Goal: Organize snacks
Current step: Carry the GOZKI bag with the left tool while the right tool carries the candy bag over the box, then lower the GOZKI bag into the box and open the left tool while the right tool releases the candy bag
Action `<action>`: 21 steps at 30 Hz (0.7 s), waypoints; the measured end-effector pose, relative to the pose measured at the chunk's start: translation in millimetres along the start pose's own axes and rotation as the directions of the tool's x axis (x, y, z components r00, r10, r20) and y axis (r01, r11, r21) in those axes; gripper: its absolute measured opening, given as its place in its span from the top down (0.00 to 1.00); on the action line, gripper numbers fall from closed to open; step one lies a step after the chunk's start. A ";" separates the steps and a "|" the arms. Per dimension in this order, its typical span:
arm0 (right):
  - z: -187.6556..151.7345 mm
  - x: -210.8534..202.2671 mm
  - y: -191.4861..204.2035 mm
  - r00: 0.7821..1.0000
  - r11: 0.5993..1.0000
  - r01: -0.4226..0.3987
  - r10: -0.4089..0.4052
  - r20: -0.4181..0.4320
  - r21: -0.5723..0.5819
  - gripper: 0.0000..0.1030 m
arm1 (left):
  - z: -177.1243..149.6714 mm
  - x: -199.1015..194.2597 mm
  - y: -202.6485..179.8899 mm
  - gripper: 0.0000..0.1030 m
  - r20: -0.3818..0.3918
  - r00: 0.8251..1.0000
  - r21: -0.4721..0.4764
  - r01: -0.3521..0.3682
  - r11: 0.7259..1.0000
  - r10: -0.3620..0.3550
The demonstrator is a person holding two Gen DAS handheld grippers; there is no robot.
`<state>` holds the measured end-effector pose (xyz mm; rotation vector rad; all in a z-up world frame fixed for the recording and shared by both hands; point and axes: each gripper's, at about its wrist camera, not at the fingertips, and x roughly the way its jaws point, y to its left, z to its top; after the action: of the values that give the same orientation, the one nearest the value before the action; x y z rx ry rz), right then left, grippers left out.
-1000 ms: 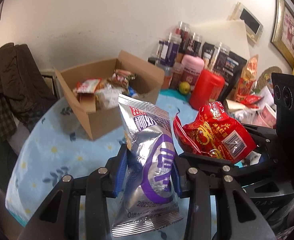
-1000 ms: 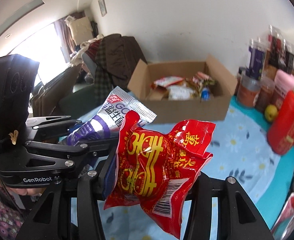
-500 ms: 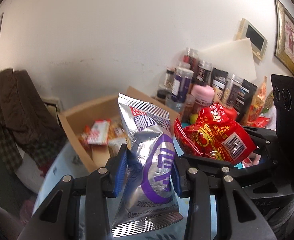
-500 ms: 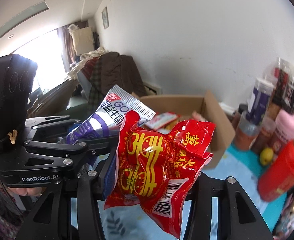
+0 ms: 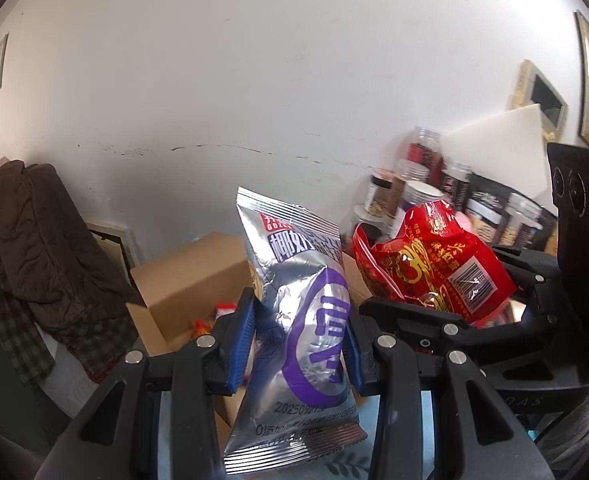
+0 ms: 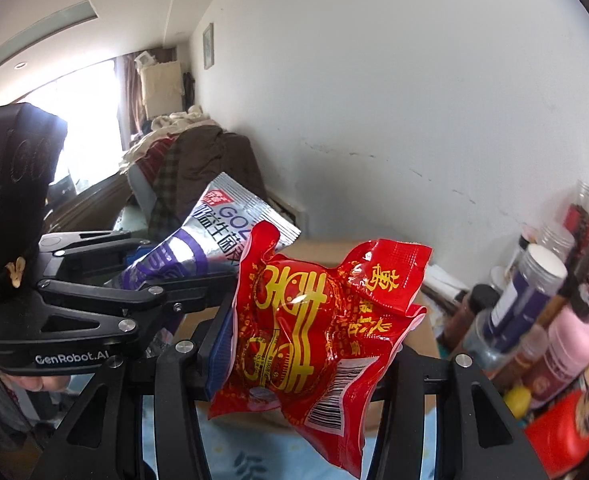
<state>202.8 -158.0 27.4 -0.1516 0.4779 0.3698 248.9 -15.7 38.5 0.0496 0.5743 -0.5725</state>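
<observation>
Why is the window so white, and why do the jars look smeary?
Right wrist view: daylight washes out the window, and the jars smear with blur near the edge. Left wrist view: glare shines off the silver packet; the round lens bends and darkens the corners.

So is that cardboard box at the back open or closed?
Open. The cardboard box has its flaps up, and snack packets show inside, behind the silver packet held in the left gripper.
</observation>
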 end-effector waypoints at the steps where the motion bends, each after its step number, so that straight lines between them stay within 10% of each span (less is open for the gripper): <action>1: 2.3 5.8 -3.2 1.000 1.000 -0.003 0.003 -0.007 0.004 0.53 | 2.9 8.6 4.2 0.62 -0.010 1.000 -0.003 -0.006 1.000 0.006; 21: -0.9 125.2 -33.0 0.977 1.000 -0.001 0.001 -0.212 -0.001 0.52 | -0.3 128.3 49.6 0.62 -0.237 0.963 -0.009 -0.132 0.991 0.126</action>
<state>318.0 -149.7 -30.9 -0.1930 0.6884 0.3563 363.2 -37.7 -34.9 0.1323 0.8039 -0.4344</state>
